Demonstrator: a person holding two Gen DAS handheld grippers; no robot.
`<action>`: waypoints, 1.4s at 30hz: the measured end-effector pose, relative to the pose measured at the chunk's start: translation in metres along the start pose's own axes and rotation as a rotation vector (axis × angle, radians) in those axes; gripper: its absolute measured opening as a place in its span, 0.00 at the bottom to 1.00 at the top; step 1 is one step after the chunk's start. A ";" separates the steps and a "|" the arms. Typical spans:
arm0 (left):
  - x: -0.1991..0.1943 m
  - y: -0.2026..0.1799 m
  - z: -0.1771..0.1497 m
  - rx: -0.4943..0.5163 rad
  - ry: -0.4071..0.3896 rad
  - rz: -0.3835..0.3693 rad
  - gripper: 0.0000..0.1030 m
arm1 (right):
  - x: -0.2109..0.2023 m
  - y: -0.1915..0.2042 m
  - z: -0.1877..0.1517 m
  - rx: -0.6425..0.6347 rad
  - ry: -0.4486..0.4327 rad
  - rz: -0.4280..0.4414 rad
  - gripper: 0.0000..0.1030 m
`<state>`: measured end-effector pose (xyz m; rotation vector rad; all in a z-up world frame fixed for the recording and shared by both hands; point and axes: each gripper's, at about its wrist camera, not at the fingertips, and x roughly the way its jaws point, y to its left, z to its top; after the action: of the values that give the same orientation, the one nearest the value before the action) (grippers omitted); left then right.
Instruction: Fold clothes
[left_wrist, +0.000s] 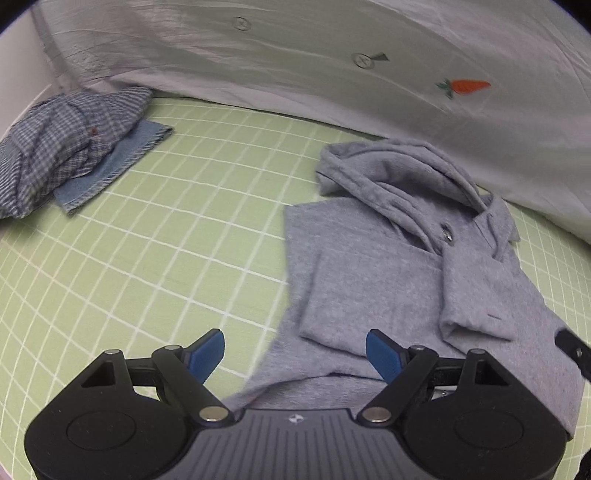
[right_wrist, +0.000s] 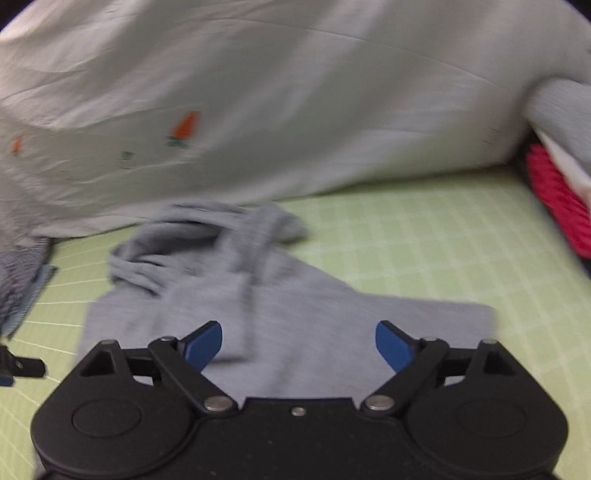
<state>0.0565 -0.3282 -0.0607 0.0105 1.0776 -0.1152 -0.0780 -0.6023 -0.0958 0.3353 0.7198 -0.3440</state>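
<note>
A grey hooded sweatshirt (left_wrist: 399, 266) lies flat on the green grid sheet (left_wrist: 177, 229), hood toward the far side and both sleeves folded in over its front. My left gripper (left_wrist: 295, 356) hangs open over the garment's near left hem, blue pads wide apart and holding nothing. In the right wrist view the same grey hooded sweatshirt (right_wrist: 258, 295) lies ahead, blurred. My right gripper (right_wrist: 299, 347) is open above its near edge, with nothing between the fingers. The other gripper's black tip (right_wrist: 22, 365) shows at the left edge.
A crumpled blue checked shirt (left_wrist: 62, 140) sits on a folded light-blue cloth (left_wrist: 122, 158) at the far left. A white quilt with carrot embroidery (left_wrist: 469, 85) runs along the back. A red ribbed item (right_wrist: 557, 206) and grey fabric (right_wrist: 565, 118) lie at the right.
</note>
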 end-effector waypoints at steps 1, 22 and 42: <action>0.003 -0.008 0.002 0.019 0.003 -0.009 0.82 | -0.004 -0.014 -0.006 0.020 0.008 -0.037 0.89; 0.065 -0.111 0.036 0.235 0.059 -0.234 0.04 | 0.021 -0.098 -0.028 0.185 0.108 -0.185 0.89; -0.089 0.085 0.068 -0.119 -0.454 -0.073 0.06 | -0.017 -0.013 -0.037 0.028 0.060 -0.123 0.89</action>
<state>0.0827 -0.2407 0.0452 -0.1559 0.6298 -0.1121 -0.1168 -0.5951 -0.1126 0.3295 0.7970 -0.4624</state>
